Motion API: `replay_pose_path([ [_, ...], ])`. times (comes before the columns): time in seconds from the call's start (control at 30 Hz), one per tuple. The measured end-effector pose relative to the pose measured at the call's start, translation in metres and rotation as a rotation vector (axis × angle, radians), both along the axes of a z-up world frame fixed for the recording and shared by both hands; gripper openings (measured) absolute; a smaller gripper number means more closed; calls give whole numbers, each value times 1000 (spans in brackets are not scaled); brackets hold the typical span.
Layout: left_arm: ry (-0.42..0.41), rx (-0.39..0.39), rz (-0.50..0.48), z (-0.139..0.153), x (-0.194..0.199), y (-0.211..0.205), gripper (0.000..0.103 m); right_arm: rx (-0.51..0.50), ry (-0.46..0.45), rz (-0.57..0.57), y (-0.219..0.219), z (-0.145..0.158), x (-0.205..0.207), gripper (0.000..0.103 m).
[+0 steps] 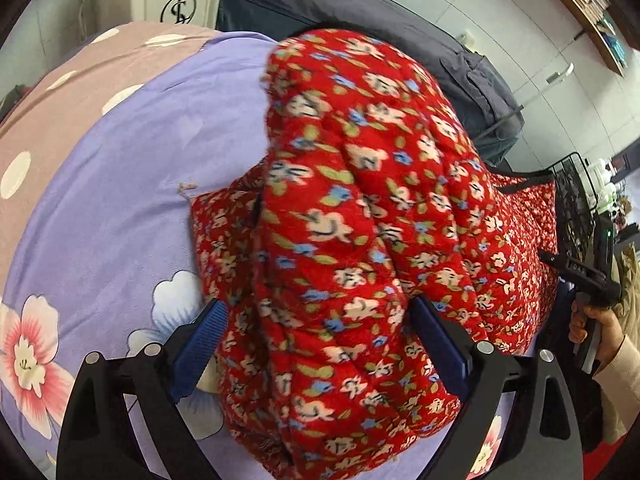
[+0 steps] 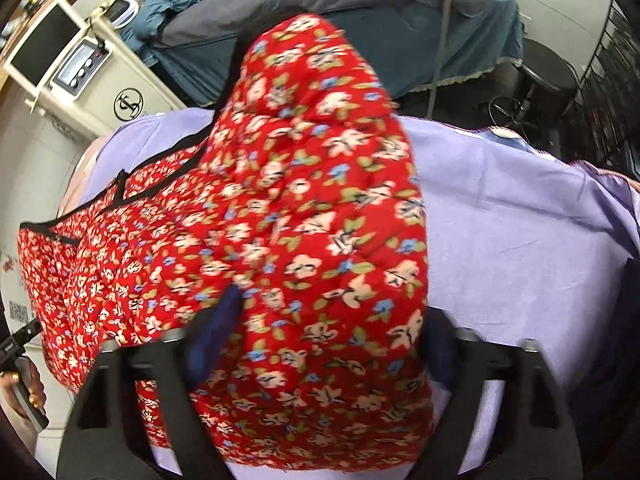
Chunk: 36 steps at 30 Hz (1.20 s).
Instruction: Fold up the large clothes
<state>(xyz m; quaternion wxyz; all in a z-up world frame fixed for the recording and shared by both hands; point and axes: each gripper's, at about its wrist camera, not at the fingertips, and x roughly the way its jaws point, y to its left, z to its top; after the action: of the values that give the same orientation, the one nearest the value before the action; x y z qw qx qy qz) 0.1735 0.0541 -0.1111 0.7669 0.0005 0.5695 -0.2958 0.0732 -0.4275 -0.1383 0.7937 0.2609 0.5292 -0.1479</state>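
Where the red floral quilted garment (image 1: 360, 216) lies on the lilac flowered bedsheet (image 1: 112, 208), its folded bulk fills the middle of both wrist views. Left view: a padded fold runs from 6 o'clock up to about 12, long axis near vertical in frame, far end rounded. A flatter layer spreads out beneath it toward 3 o'clock, with black trim just visible there. Right view: the same fold climbs from 6 to 12 o'clock, and the flatter black-edged part trails off to 9 o'clock. Near end cut off by the bottom edge in both views; whether that fold is a sleeve or a body panel cannot be told.

Left gripper (image 1: 320, 332): jaws spread wide, blue ribbed pads either side of the fold. The 9 o'clock pad stands just clear of the cloth; the 3 o'clock pad seems to touch it. No pinch seen.

Right gripper (image 2: 332, 340): jaws apart, straddling the fold; pads blurred, so contact is hard to judge, though the cloth does not look squeezed.

At 3 o'clock in the left view, a hand (image 1: 596, 320) holds the other gripper's handle. Grey-blue bedding (image 1: 360, 4) lies beyond at 12. A cream cabinet (image 2: 100, 92) with a round logo sits at 10 in the right view.
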Motion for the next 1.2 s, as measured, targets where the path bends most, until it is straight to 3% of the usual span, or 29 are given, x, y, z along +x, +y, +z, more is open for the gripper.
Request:
replay_pose_path([
  [0.07,-4,3,-28,-1,0,-9,71,-36,21,20,4,2,6,50],
  [0.13,-31,34,-42,2,-1,-18,55,-84,28,33,6,7,8,23],
  [0.23,-66,66,-38,7,5,-25,38,-96,5,5,3,15,7,18],
  [0.37,-20,54,40,5,28,-22,31,-118,-5,-37,1,21,12,18],
  [0.5,27,80,78,-11,38,-26,32,-124,60,-72,5,7,22,18],
  [0.63,103,43,138,-26,49,-17,38,-89,108,-112,0,-7,25,27],
  [0.77,68,76,126,-22,48,-21,50,-155,123,-78,8,-3,26,35],
  [0.9,-6,141,142,-6,44,-22,76,-179,113,-69,14,6,20,41],
  [1.07,-67,128,229,22,44,2,78,-182,79,-101,14,20,4,56],
  [1.13,-86,118,267,32,42,16,80,-186,44,-114,17,31,-4,68],
  [1.2,-106,128,291,40,37,29,80,-191,18,-126,22,40,-11,68],
])
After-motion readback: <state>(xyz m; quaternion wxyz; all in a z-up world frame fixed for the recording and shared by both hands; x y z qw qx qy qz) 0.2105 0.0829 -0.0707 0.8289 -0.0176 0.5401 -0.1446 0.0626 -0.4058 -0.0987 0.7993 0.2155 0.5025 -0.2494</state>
